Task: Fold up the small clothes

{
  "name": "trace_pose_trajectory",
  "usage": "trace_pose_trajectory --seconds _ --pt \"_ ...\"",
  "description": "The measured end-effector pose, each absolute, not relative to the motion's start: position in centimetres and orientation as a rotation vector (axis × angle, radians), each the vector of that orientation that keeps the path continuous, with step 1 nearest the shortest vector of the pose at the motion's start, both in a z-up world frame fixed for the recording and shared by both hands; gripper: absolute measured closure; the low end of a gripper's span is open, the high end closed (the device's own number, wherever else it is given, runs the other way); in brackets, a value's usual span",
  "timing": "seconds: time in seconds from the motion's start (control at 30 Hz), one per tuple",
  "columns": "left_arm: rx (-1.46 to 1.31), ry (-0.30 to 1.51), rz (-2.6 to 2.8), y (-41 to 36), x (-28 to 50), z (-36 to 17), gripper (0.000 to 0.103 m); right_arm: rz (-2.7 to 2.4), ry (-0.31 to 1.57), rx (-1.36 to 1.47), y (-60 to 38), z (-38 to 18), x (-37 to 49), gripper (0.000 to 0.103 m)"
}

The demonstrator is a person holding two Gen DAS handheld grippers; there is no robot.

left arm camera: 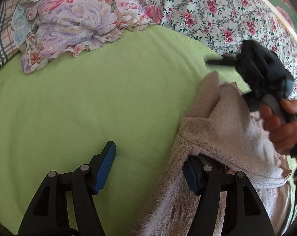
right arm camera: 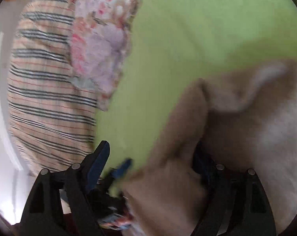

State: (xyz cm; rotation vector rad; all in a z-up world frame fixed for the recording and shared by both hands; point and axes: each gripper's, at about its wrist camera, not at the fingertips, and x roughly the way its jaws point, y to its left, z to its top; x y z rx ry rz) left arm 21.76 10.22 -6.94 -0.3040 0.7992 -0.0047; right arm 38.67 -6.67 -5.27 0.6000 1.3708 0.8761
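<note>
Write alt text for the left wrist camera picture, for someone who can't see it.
A beige fleecy garment drapes over the right finger of the open left tongs, above a lime-green sheet. At right, a hand holds the blurred right tongs over the garment. A floral cloth lies bunched at the back.

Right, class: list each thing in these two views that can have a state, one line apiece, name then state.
left gripper: open, beige cloth draped over one finger
right gripper: open, blurred
beige garment: bunched, not folded
floral garment: crumpled in a heap
green sheet: spread flat
</note>
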Motion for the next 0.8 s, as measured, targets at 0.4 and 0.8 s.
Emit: trace_pose_trajectory --seconds 0.4,0.8 --pt "-0.376 0.801 -0.023 11.2 21.0 -6.7 0.037 0.726 1.114 0.687 -8.0 -4.5 38.6 0.023" --pt "-0.347 0.799 0.033 10.7 21.1 -7.0 0.037 0.934 1.347 0.69 -3.1 -6.9 39.7 0.023"
